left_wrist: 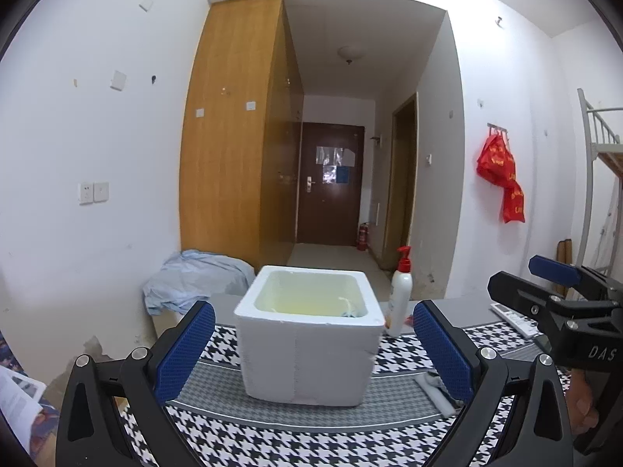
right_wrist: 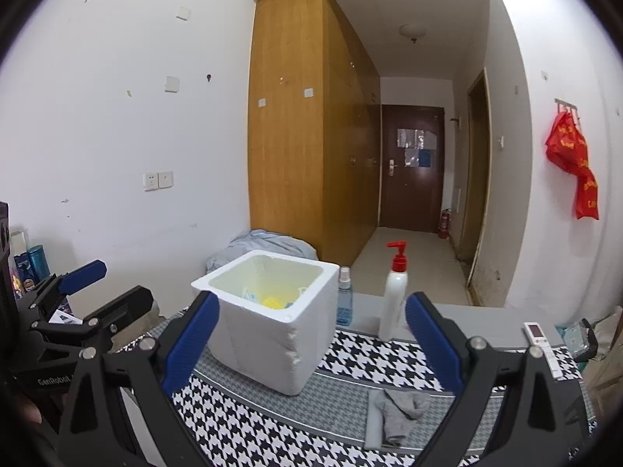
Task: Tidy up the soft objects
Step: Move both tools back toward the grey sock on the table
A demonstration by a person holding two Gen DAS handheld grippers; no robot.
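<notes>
Nearby, a crumpled grey sock (right_wrist: 401, 412) lies beside the white foam box (right_wrist: 268, 323).

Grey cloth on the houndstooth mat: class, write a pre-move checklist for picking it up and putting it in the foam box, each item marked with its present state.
1. Right claw open and empty: ok.
2. Left claw open and empty: ok.
3. Grey cloth lies loose on the mat, nothing on it: ok.
4. Foam box upright, top open: ok.
5. Room left in box: cannot tell; some items already inside.
6. Pump bottle stands clear of cloth: ok.
</notes>
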